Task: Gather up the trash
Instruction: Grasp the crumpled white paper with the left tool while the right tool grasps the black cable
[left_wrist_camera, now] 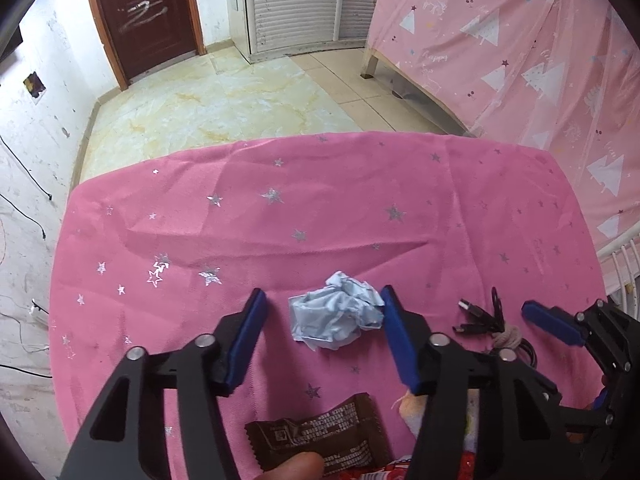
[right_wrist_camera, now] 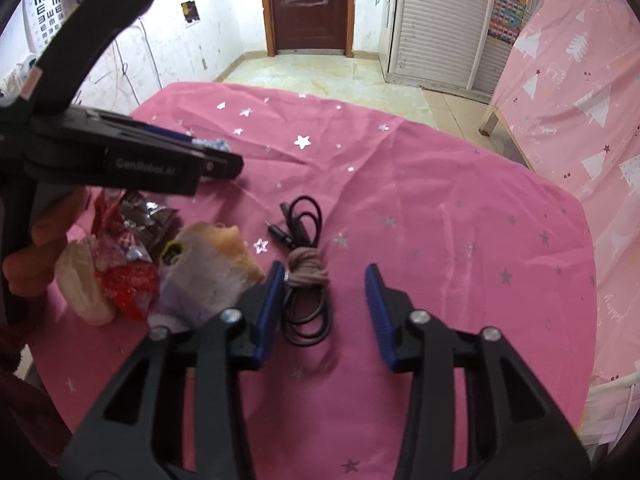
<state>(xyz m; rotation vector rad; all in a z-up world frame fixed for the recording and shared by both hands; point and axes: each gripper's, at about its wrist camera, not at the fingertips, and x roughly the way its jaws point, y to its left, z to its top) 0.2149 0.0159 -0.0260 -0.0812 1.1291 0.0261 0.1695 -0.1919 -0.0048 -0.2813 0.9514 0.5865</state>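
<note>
Left hand-held gripper (left_wrist_camera: 324, 312) spread around crumpled blue paper (left_wrist_camera: 338, 318); right hand-held gripper (right_wrist_camera: 326, 294) released; light wad may skid on cloth

a crumpled pale blue paper ball (left_wrist_camera: 338, 316) is lying on the pink star-printed counter (left_wrist_camera: 320, 200), loosely scrunched with folds sticking up. nearer the camera, a flat brown snack wrapper (left_wrist_camera: 320, 438) with white print is lying beside it, partly cut off by the frame edge. in the right wrist view, a shiny red wrapper (right_wrist_camera: 128, 280) is sitting crinkled next to a cream-coloured plastic piece (right_wrist_camera: 82, 288), with the brown wrapper (right_wrist_camera: 152, 220) resting just behind them.
</note>
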